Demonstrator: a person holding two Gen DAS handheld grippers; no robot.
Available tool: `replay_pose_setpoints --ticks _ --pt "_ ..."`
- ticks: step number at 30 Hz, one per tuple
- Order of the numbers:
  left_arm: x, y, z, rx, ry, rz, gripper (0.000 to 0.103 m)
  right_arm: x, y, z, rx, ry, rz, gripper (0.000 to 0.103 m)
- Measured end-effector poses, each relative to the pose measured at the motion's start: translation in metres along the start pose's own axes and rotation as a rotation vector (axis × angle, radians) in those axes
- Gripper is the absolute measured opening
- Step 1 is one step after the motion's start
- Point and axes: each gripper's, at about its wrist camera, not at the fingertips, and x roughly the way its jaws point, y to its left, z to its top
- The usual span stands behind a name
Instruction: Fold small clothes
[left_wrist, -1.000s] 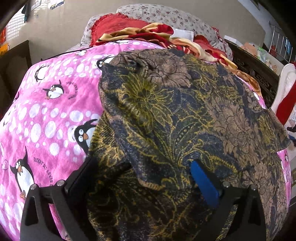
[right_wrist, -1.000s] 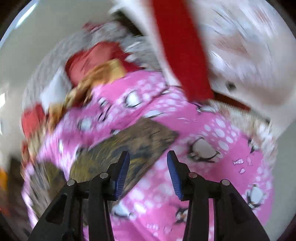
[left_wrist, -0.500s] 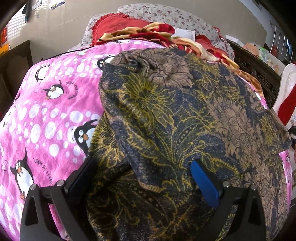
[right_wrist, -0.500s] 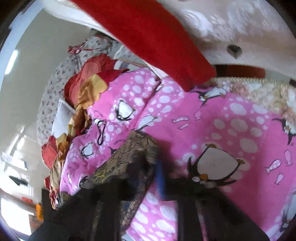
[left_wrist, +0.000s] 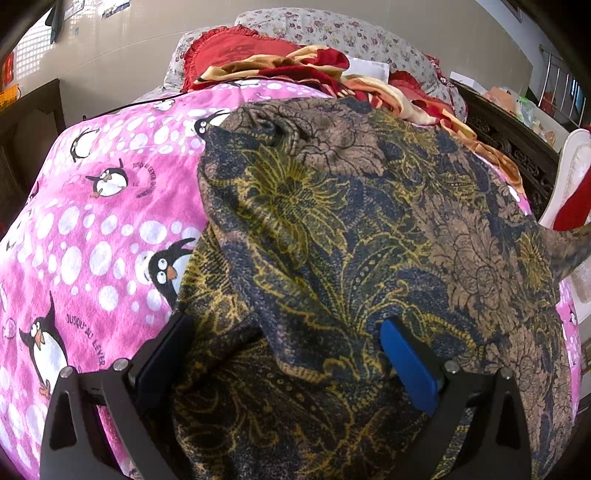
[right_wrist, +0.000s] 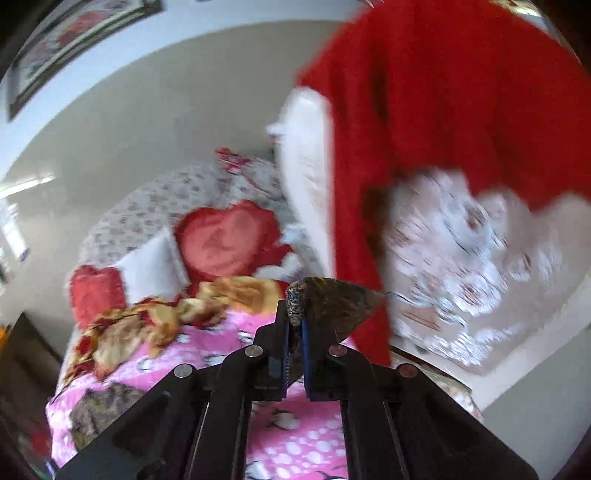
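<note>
On fleecy blanket (left_wrist: 92, 236), floral knit garment (left_wrist: 351, 221)

We are in a home bedroom: ahead of the claw lie a pink penguin-print fleece blanket (left_wrist: 92, 221) and red heart-shaped frilled cushions (right_wrist: 225, 240).

The left gripper (left_wrist: 284, 343) is held tilted downward with its fingers spread wide apart. The right gripper (right_wrist: 294, 325) is raised, its fingers pinched together on a fold of cloth (right_wrist: 332, 299).

Floral garment (left_wrist: 351, 229) on penguin blanket (left_wrist: 92, 229)
</note>
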Motion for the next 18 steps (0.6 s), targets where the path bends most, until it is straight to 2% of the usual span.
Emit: replay_pose_setpoints --ticks 3,6,9,11,13,15,18 --pt "-0.001 0.001 0.0 -0.006 -0.003 -0.008 0.103 -0.007 0.045 -0.007 -0.077 0.004 0.088 0.0" --pt "-0.002 0.002 -0.001 -0.01 -0.005 -0.013 0.103 -0.001 0.111 -0.031 -0.169 0.037 0.222 0.0" --pt "-0.002 0.002 -0.001 -0.012 -0.006 -0.015 0.103 0.019 0.191 -0.074 -0.247 0.118 0.372 0.0" --pt "-0.002 0.002 -0.001 -0.012 -0.006 -0.016 0.103 0.032 0.229 -0.1 -0.273 0.16 0.44 0.0" --pt "-0.003 0.003 -0.001 -0.014 -0.007 -0.018 0.103 0.056 0.275 -0.142 -0.277 0.23 0.507 0.0" --pt "-0.003 0.003 -0.001 -0.014 -0.007 -0.017 0.103 0.076 0.301 -0.176 -0.276 0.287 0.534 0.0" --pt "-0.003 0.003 -0.002 -0.015 -0.007 -0.018 0.103 0.109 0.345 -0.248 -0.319 0.395 0.548 0.0"
